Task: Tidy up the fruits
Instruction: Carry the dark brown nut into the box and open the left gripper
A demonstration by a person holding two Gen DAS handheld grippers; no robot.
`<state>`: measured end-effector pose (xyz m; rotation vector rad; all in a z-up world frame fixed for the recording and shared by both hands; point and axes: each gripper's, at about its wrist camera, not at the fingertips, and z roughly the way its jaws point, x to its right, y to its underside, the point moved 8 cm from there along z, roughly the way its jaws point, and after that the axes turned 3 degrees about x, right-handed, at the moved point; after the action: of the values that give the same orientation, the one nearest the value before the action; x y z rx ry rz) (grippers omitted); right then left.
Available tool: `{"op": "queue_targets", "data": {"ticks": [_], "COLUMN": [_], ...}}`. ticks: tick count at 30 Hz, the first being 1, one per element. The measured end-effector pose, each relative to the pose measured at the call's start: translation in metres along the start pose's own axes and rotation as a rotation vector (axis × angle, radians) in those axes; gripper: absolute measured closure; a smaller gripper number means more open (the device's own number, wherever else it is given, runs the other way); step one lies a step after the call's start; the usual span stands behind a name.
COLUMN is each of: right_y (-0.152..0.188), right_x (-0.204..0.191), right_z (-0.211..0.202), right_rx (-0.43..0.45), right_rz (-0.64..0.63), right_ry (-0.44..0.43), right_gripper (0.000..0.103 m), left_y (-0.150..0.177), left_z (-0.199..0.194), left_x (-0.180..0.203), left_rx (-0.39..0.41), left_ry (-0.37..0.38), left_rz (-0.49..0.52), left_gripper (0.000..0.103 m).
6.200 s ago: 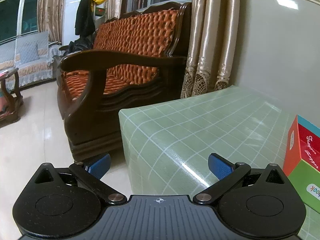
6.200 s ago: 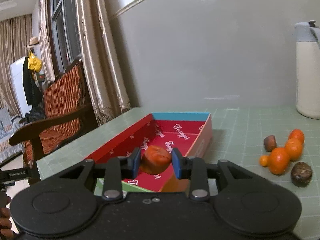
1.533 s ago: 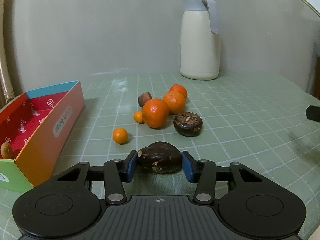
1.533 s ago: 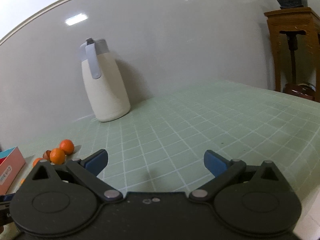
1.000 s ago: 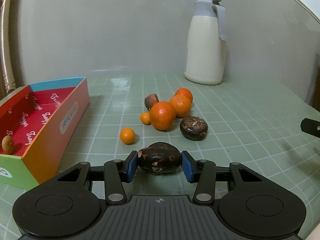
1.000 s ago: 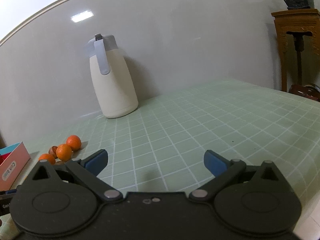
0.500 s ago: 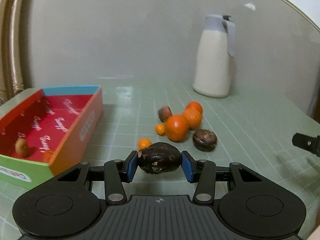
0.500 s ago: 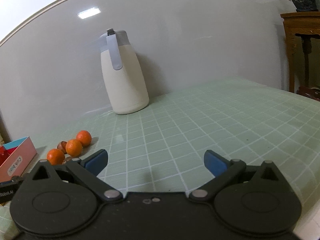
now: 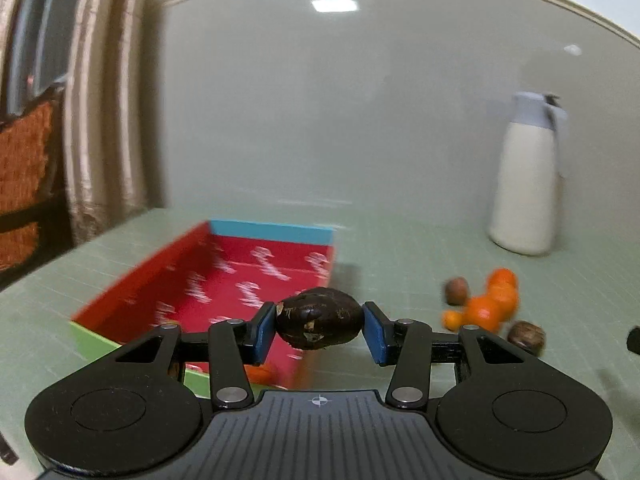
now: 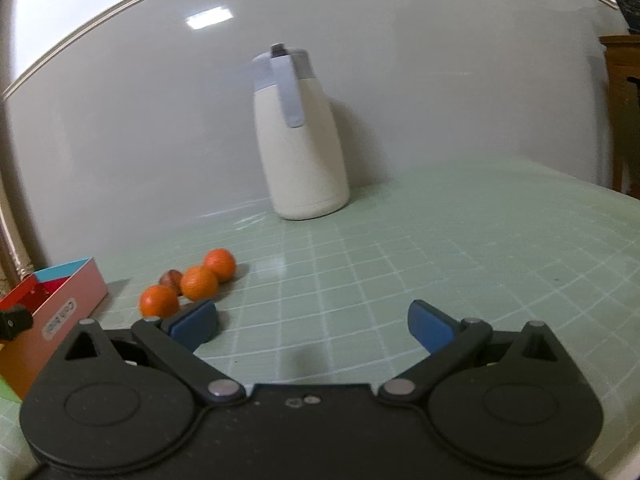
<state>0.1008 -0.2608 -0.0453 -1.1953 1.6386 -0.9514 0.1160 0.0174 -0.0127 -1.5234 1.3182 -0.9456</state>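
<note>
**Two tools, one dark fruit held over the box edge**

Two tools were in view above a green gridded bench (image 10: 440,248). The left tool (image 9: 319,326) was clamped on a dark brown fruit (image 9: 318,317), its blue pads pressing the fruit from either side. In the left wrist view that fruit hung in front of the near right part of an open box (image 9: 224,276) with a red printed inside, a blue far wall and a green near end; how high it hung above the box could not be told. Something orange showed low inside the box behind the left finger, too hidden to name.

Right of the box, a cluster of oranges (image 9: 490,302) lay on the bench, with a small brown fruit (image 9: 456,291) at its far left and another dark fruit (image 9: 526,336) at its near right. A cream jug with a grey lid (image 9: 528,176) stood far right by the wall.

The right tool (image 10: 312,326) had its pads wide apart, with nothing between them. From its view the oranges (image 10: 198,282) lay just beyond its left finger, the box (image 10: 60,304) sat at the left edge, and the jug (image 10: 300,140) stood at the far side of the bench.
</note>
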Motion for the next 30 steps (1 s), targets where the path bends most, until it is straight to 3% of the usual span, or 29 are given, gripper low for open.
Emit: {"op": "queue_targets", "data": {"ticks": [10,20,21,23,25,30], "right_y": [0.005,0.008,0.008,0.008,0.009,0.01], "right_x": [-0.034,-0.051,-0.052,-0.055,-0.057,-0.062], "right_z": [0.009,0.012,0.013,0.015,0.016,0.018], "right_rx": [-0.018,-0.033,-0.035,-0.038,-0.04,-0.045], "right_rz": [-0.023,-0.032,-0.03,-0.029,-0.031,-0.034], "right_ry": [-0.063,-0.104,-0.105,-0.109,-0.113,-0.123], "right_gripper": [0.0,0.0,0.0,0.0,0.0,0.0], "left_y": [-0.006,-0.001,-0.001,-0.001,-0.002,-0.002], "left_z": [0.012,0.011,0.01,0.006,0.001,-0.003], "left_x": [-0.054,-0.08,-0.083,-0.088,-0.092,-0.095], "left_rx": [-0.02,-0.045,-0.046,-0.041,-0.019,-0.018], "left_ry": [-0.12,-0.191,-0.195,-0.208,-0.233,-0.236], "left_rz": [-0.06,-0.069,-0.074,-0.077,-0.067,-0.031], "left_gripper": [0.056,0.055,0.053,0.037,0.027,0.021]}}
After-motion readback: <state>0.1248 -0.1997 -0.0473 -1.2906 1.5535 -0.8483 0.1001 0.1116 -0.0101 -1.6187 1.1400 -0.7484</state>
